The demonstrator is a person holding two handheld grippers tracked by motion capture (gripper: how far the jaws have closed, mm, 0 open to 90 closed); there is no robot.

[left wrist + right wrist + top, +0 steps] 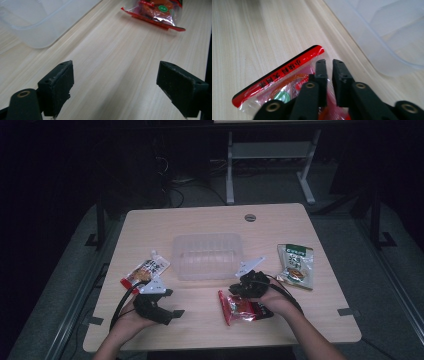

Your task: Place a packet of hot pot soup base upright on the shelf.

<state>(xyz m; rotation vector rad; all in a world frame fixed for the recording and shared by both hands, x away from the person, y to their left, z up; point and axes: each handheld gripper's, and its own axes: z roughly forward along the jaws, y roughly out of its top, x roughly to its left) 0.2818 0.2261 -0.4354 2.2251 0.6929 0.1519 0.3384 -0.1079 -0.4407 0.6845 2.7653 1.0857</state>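
Your right gripper [327, 65] has its fingers pressed nearly together, pinching the red snack packet [284, 82] by its film; the packet lies on the desk [200, 320] at about five o'clock from the clear plastic container [207, 255]. Your left gripper [115, 85] has its fingers spread wide over bare wood, holding nothing. The pinch looks shallow: slick film could slide out as you lift, or the dangling packet could catch the container's near rim.

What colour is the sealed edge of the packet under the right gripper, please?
Red with black lettering, clearest in the right gripper view: sealed edge.
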